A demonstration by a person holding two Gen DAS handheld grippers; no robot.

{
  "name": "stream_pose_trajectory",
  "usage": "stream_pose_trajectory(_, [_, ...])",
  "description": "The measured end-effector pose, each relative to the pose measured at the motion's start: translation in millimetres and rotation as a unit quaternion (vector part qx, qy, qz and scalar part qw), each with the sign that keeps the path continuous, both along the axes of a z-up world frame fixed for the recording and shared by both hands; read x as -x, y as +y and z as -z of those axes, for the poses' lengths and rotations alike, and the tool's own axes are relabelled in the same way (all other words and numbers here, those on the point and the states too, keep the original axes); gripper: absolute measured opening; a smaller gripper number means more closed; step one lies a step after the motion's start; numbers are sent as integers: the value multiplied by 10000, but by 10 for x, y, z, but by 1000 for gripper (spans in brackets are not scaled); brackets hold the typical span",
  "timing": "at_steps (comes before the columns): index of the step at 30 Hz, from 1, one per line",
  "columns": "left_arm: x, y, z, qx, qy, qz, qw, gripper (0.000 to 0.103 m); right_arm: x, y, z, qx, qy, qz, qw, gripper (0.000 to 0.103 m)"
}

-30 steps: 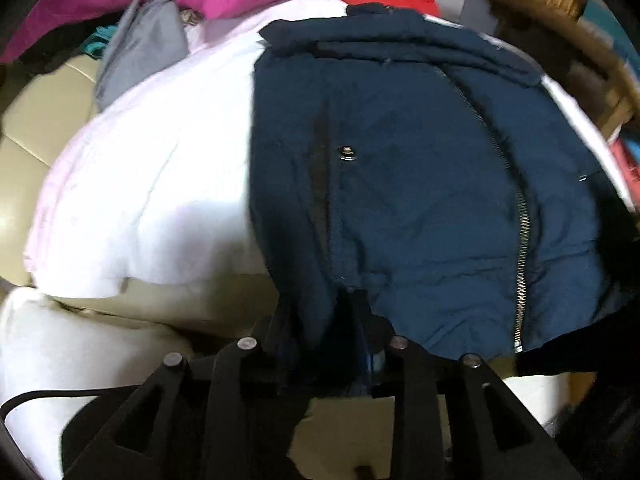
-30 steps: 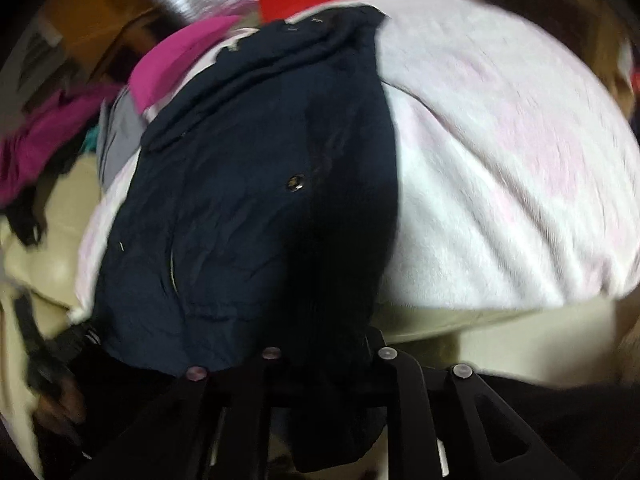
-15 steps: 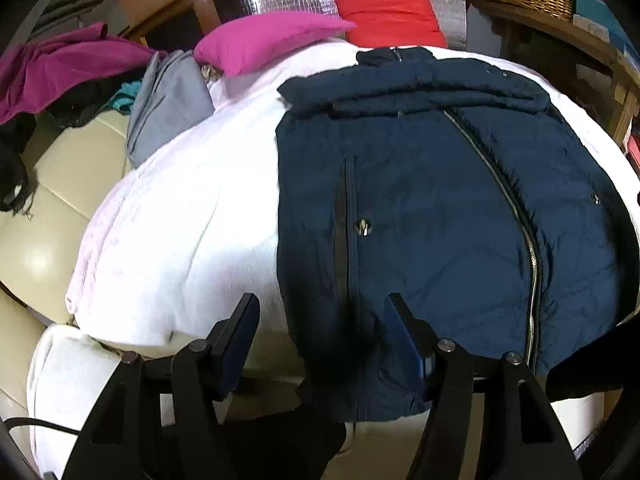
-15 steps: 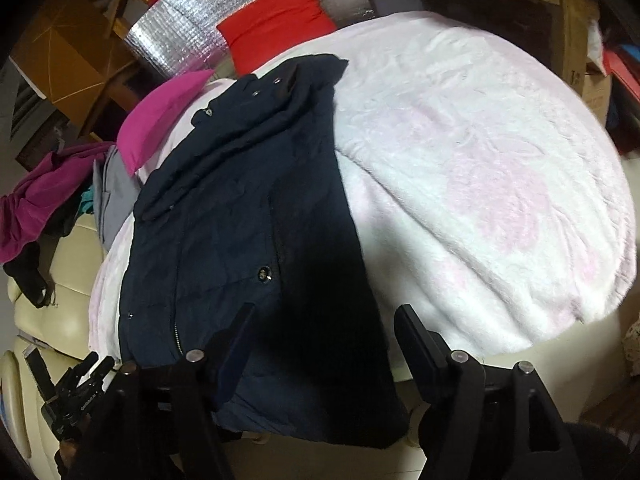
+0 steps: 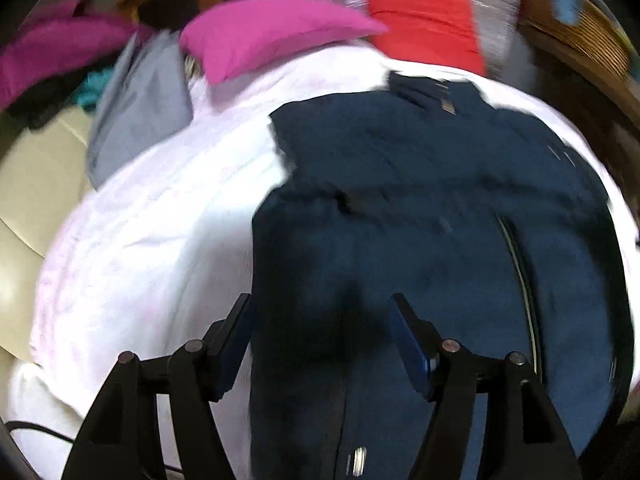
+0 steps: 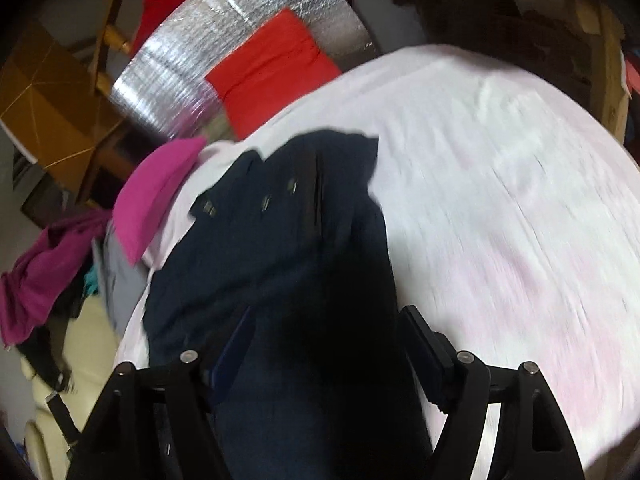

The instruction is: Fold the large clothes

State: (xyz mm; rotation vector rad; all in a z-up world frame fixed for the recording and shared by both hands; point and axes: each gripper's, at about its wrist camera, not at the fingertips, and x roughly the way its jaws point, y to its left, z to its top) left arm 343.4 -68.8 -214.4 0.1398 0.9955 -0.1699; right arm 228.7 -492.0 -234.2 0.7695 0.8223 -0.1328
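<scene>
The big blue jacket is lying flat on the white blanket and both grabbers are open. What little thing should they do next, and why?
Probably move both sets of fingers up toward the collar end of the navy jacket and pinch it there. The left gripper and right gripper, jaws opening, press on nothing, and the jacket lies spread on the white blanket, zipper closed, so a fold seems due.

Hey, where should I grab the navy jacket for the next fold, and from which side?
Probably the near hem of the navy jacket, one corner per gripper, coming from the near edge. It lies flat on the white blanket, collar far, hem nearest.
</scene>
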Motion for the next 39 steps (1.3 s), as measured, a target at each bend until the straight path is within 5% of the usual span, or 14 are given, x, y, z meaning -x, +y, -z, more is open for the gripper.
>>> stream_pose_trajectory(6, [-960, 45, 203, 664, 298, -754, 9945, 69, -737, -257, 252, 22, -102, 297, 9995, 78])
stream_pose_trajectory(13, [-1358, -24, 397, 1084, 463, -710, 9905, 69, -1262, -342, 614, -355, 162, 97, 9992, 75])
stream_pose_trajectory(15, [-1385, -30, 401, 1119, 543, -747, 9894, 69, -1332, -295, 609, -208, 159, -49, 9996, 47])
stream_pose_trajectory(18, [-1342, -43, 287, 998, 279, -804, 9914, 68, -1346, -150, 393, 326, -12, -205, 9993, 29])
stream_pose_trajectory(21, [-1343, -114, 317, 670, 261, -726, 9948, 68, -1195, -89, 156, 593, -433, -178, 9971, 29])
stream_pose_trajectory(26, [-1294, -145, 379, 424, 386, -738, 9956, 70, -1216, -187, 600, 346, 425, -21, 9985, 33])
stream_pose_trajectory(28, [-1219, -133, 281, 464, 274, -744, 9958, 70, -1129, -223, 522, 43, 378, 117, 9992, 42])
stream_pose_trajectory(29, [-1157, -126, 213, 515, 194, -748, 9957, 70, -1074, -228, 467, -46, 314, 189, 9993, 55])
stream_pose_trajectory(31, [-993, -126, 66, 767, 43, -649, 9949, 70, -896, -216, 306, -64, 53, 352, 9993, 67])
stream_pose_trajectory(36, [-674, -266, -127, 1582, 3, -90, 9874, 72, -533, -122, 50, -864, -505, 285, 9946, 67])
stream_pose_trajectory(39, [-696, -408, -35, 2117, 366, 122, 9766, 75, -542, 218, 42, -1253, -595, -150, 9902, 67])
